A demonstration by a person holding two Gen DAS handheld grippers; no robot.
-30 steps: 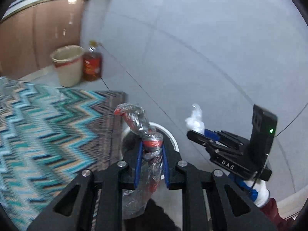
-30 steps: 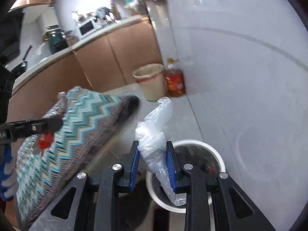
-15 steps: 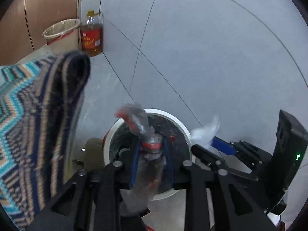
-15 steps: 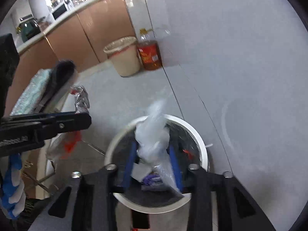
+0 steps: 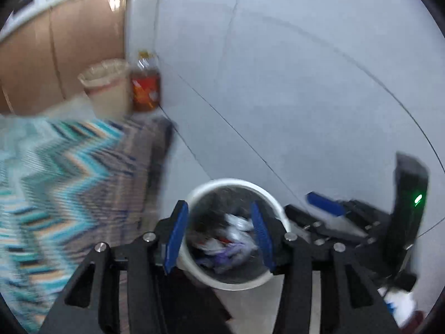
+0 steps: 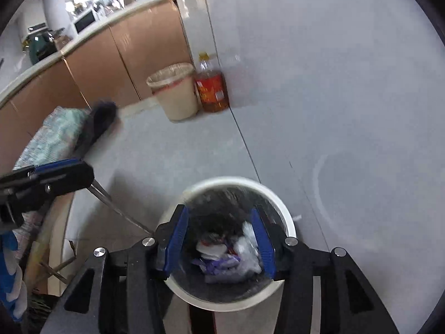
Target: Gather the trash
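Note:
A round bin with a white rim (image 5: 236, 181) and a dark liner stands on the floor right below both grippers. Crumpled wrappers and clear plastic (image 5: 230, 239) lie inside it. My left gripper (image 5: 219, 236) hangs over the bin mouth, its jaws opening and nothing between its blue pads. In the right wrist view the bin rim (image 6: 236, 180) and the trash (image 6: 230, 253) show the same way. My right gripper (image 6: 219, 240) is over them, jaws opening and empty. Each gripper also shows from the side in the other's view: the right gripper (image 5: 314, 208) and the left gripper (image 6: 61, 172).
A cloth with a teal zigzag pattern (image 5: 69, 181) covers a table just left of the bin, on a metal leg (image 6: 119, 208). A beige waste basket (image 6: 173, 94) and an oil bottle (image 6: 211, 89) stand by the grey tiled wall. Brown cabinets (image 6: 111, 55) run behind.
Both grippers have sunk toward the bin and opened. The red-marked clear wrapper has left the left jaws and the clear plastic bag the right jaws; both now lie in the bin.

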